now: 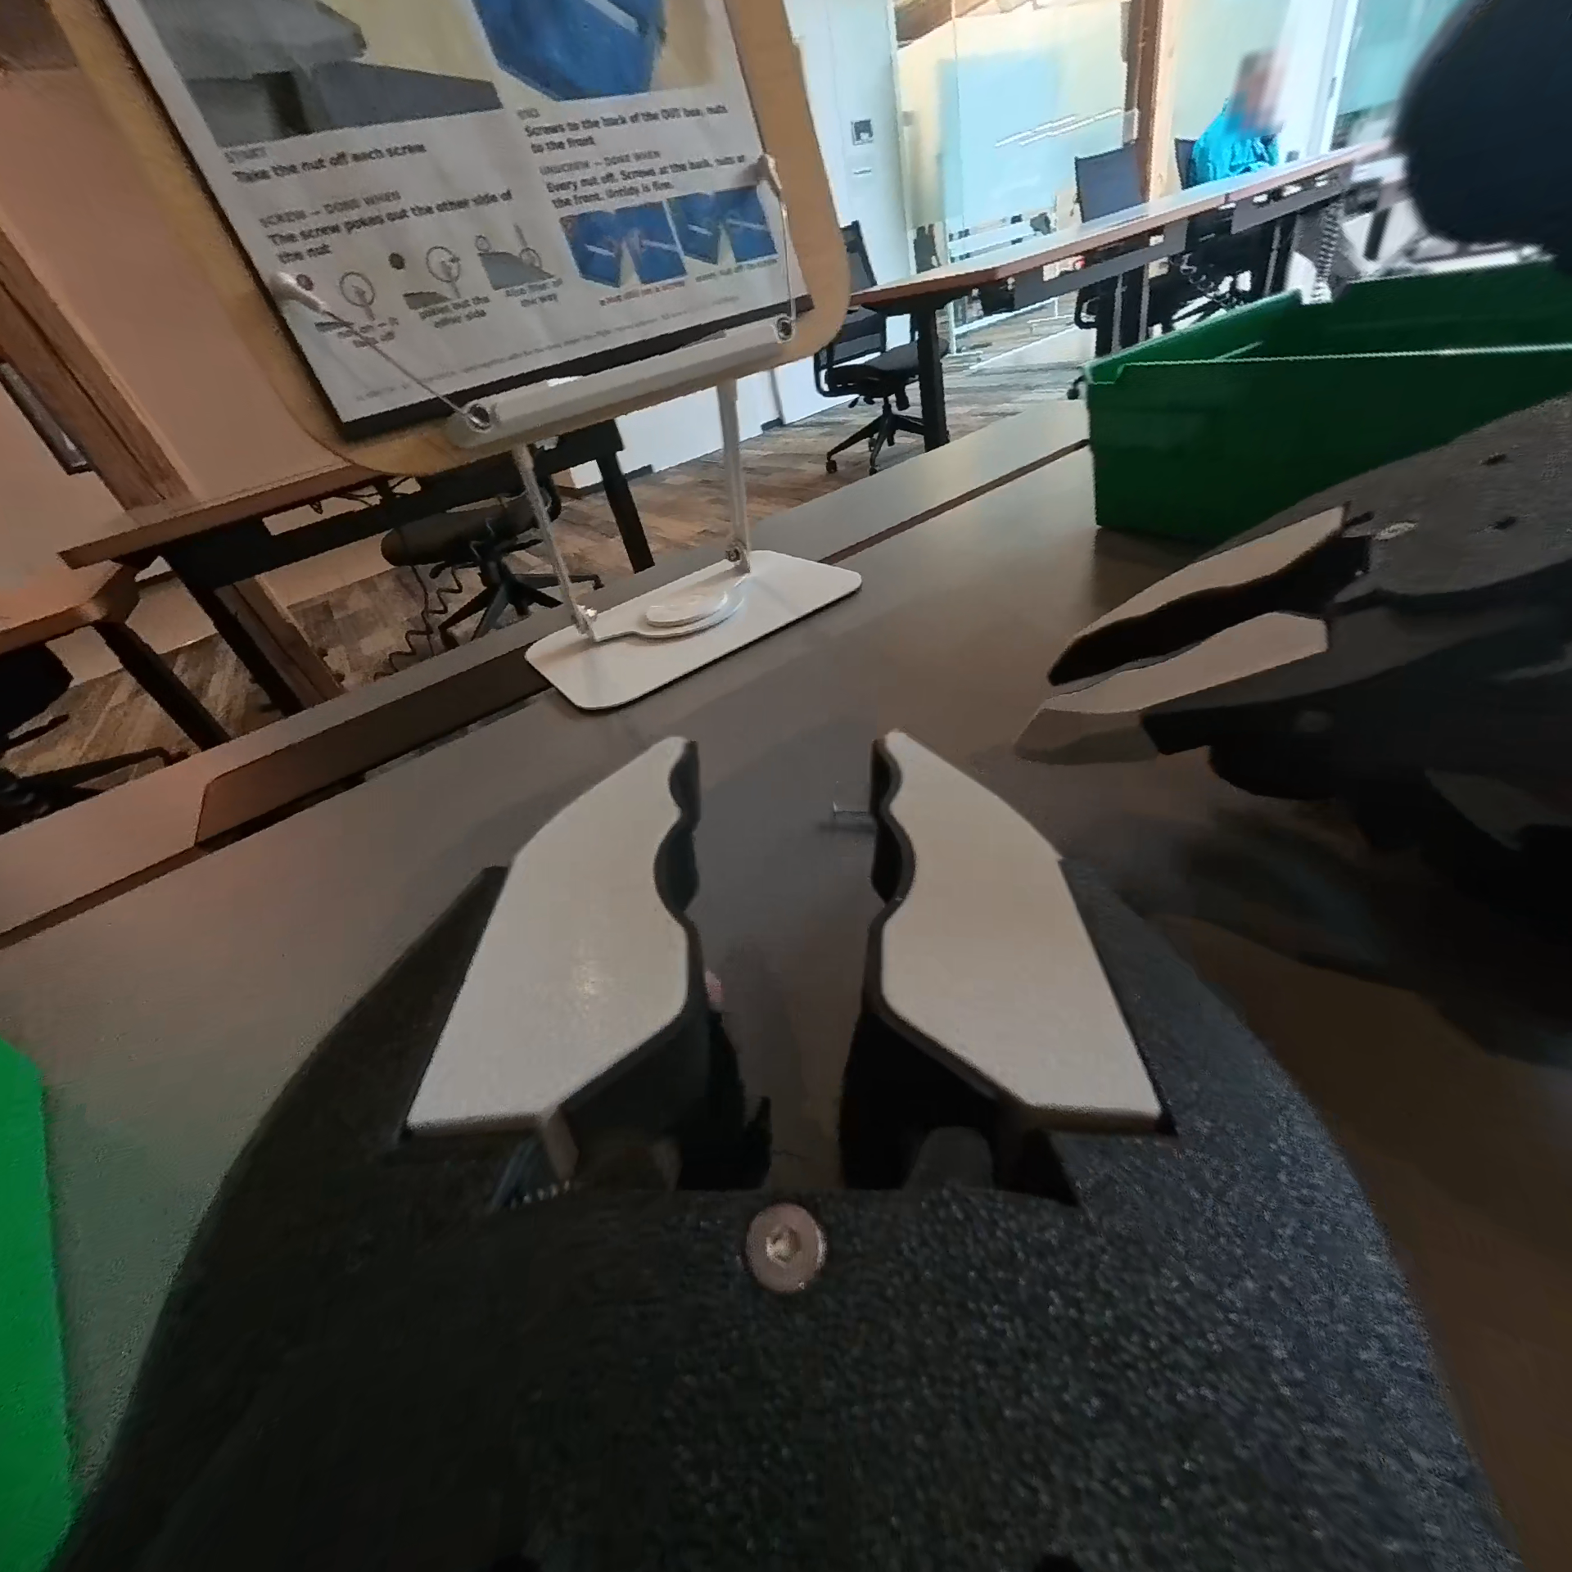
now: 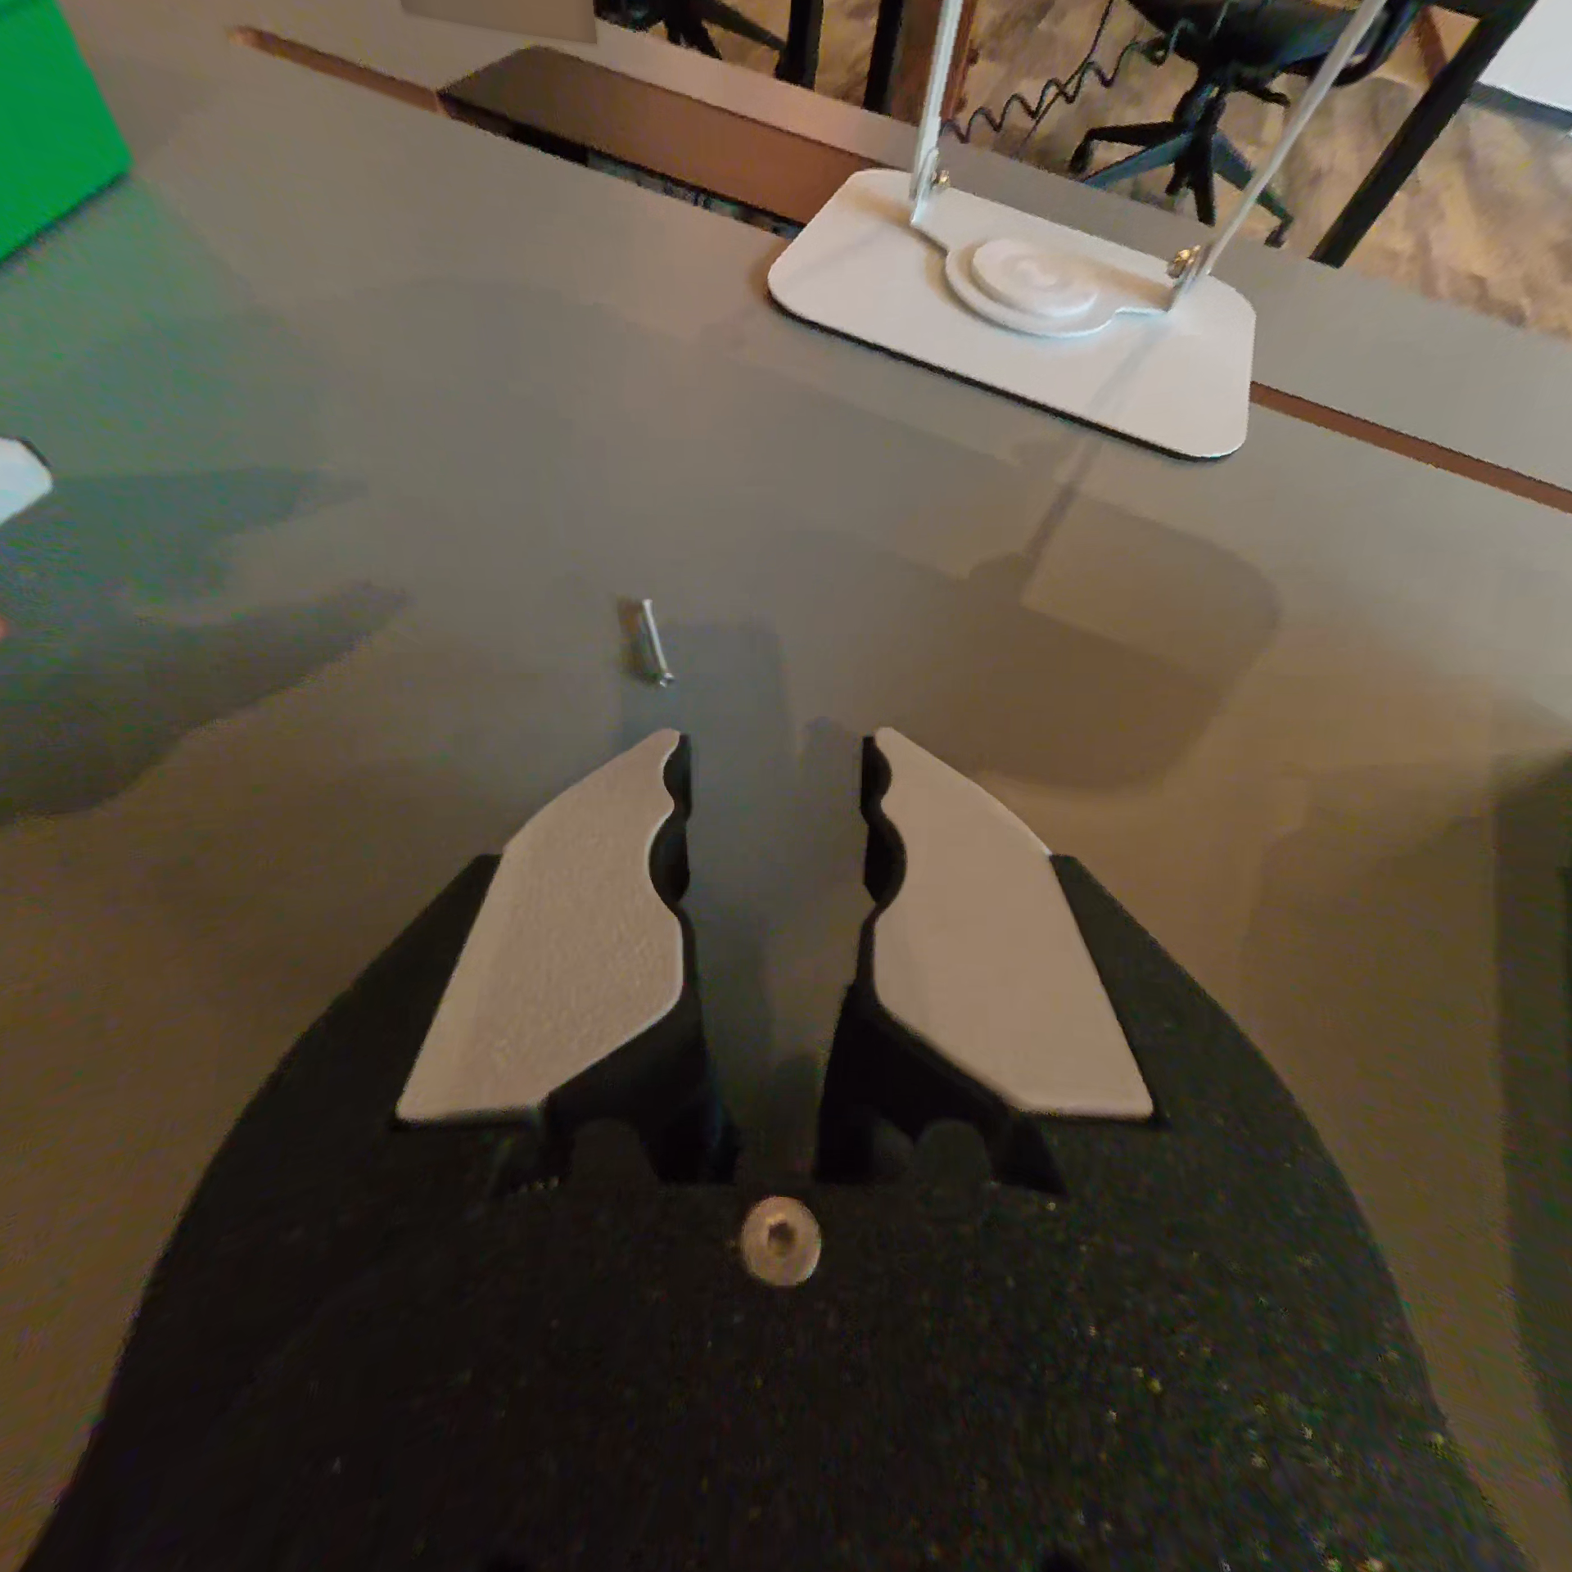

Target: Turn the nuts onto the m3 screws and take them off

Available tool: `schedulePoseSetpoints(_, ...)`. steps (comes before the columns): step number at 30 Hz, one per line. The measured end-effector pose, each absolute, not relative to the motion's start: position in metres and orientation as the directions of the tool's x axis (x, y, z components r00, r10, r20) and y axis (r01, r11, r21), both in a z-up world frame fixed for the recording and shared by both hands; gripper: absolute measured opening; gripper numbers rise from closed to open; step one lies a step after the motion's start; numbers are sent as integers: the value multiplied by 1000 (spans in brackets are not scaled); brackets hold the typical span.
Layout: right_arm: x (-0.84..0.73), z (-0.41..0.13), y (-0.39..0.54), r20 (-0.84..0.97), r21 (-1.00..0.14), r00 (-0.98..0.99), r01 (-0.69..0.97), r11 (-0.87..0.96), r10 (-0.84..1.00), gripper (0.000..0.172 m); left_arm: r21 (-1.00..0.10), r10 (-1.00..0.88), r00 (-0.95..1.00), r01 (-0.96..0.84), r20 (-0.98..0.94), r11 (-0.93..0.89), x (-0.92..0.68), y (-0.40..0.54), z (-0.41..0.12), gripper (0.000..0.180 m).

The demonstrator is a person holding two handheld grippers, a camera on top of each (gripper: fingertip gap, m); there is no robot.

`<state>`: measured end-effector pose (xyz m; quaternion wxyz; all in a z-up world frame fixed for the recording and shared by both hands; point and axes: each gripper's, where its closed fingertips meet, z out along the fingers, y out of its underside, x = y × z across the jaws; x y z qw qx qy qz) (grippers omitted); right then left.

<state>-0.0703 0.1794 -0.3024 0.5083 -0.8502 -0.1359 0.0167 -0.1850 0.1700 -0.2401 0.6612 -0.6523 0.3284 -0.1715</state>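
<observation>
A small silver screw [image 2: 648, 640] lies loose on the grey table [image 2: 425, 425]. In the right wrist view it is just ahead and left of my right gripper [image 2: 774, 740], which is open and empty. In the left wrist view the screw [image 1: 851, 818] lies on the table between the fingers of my left gripper [image 1: 787, 753], close to the right finger [image 1: 953, 851] and partly hidden by it. The left gripper is open and the pads do not press the screw. My right gripper [image 1: 1063, 680] shows at the right of the left wrist view, jaws apart. I see no nut.
A green bin [image 1: 1276, 425] stands at the right rear in the left wrist view. Another green bin [image 2: 51, 128] shows at the far left in the right wrist view. A white stand [image 1: 697, 629] holding an instruction sheet stands at the table's far edge [image 2: 1021, 340]. Desks and office chairs are beyond.
</observation>
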Motion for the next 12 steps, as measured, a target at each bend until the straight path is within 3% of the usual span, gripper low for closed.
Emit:
schedulePoseSetpoints(3,-68,-303,180,81,-870,968,185,-458,238,50,-976,-618,759,-205,-204,70,-191,177,-240,22)
schedulePoseSetpoints(5,-68,-303,180,62,-870,969,170,-462,240,48,-970,-569,790,-234,-228,65,-199,184,-239,0)
schedulePoseSetpoints(7,-67,-300,179,56,-882,970,159,-444,237,27,-970,-531,816,-237,-229,55,-206,189,-235,0)
schedulePoseSetpoints(8,-67,-296,179,59,-893,970,156,-423,234,8,-975,-516,831,-215,-209,49,-209,192,-232,0)
schedulePoseSetpoints(12,-67,-277,176,67,-941,971,138,-308,229,0,-989,-493,858,-142,-146,45,-212,203,-214,0)
